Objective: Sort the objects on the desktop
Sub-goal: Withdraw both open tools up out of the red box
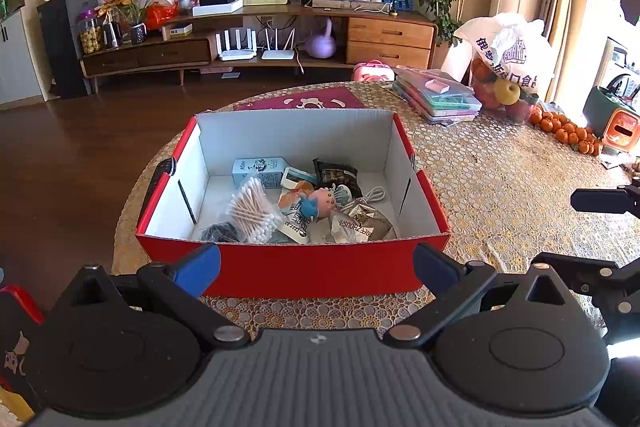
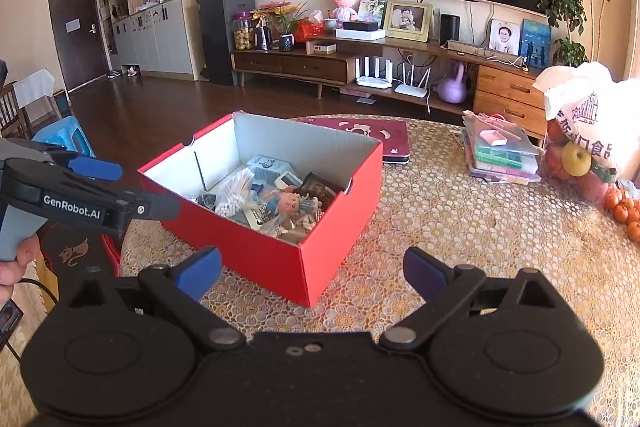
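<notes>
Both hand-held grippers, left point(image 1: 316, 263) & right point(image 2: 312, 269), spread wide & empty near red box point(image 2: 280, 259) on desk point(image 2: 460, 227) w/ sorted items inside; careless reach could shove box.

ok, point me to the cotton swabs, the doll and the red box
cotton swabs point(image 1: 253, 211): left wrist view, middle of the bag.
doll point(image 1: 318, 202): left wrist view, its body.
red box point(image 2: 280, 259): right wrist view, near outer wall.
</notes>
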`<state>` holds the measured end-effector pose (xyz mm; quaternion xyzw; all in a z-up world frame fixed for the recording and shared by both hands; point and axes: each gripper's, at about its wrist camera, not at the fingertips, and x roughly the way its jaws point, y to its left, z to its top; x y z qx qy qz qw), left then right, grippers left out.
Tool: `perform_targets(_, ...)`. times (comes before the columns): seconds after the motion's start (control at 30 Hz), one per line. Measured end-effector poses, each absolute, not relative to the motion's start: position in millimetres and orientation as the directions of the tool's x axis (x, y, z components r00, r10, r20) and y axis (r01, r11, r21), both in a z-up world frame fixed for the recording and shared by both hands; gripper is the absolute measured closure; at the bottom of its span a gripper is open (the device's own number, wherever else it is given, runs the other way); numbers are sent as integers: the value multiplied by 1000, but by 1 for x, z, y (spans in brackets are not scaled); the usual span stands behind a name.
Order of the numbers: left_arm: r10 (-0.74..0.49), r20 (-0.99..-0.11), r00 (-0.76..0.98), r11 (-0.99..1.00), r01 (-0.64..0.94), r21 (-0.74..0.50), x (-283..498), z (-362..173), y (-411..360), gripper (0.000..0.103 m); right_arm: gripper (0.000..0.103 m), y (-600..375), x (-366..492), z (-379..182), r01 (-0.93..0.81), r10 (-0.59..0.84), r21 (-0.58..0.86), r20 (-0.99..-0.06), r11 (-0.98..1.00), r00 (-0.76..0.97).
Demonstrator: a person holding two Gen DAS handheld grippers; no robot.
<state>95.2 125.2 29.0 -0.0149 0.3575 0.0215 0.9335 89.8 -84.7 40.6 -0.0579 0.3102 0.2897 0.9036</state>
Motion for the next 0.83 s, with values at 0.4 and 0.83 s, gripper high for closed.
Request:
perform_targets(0.4,20,-674,739,998,-58,-34,88,17,116,0,5,-95,81,35,-543,472,73,-600,837,646)
perform_targets(0.83,-20,-670,742,994,-58,-94,85,13,108,0,5,-121,88,27,-478,436,99,-600,873,671)
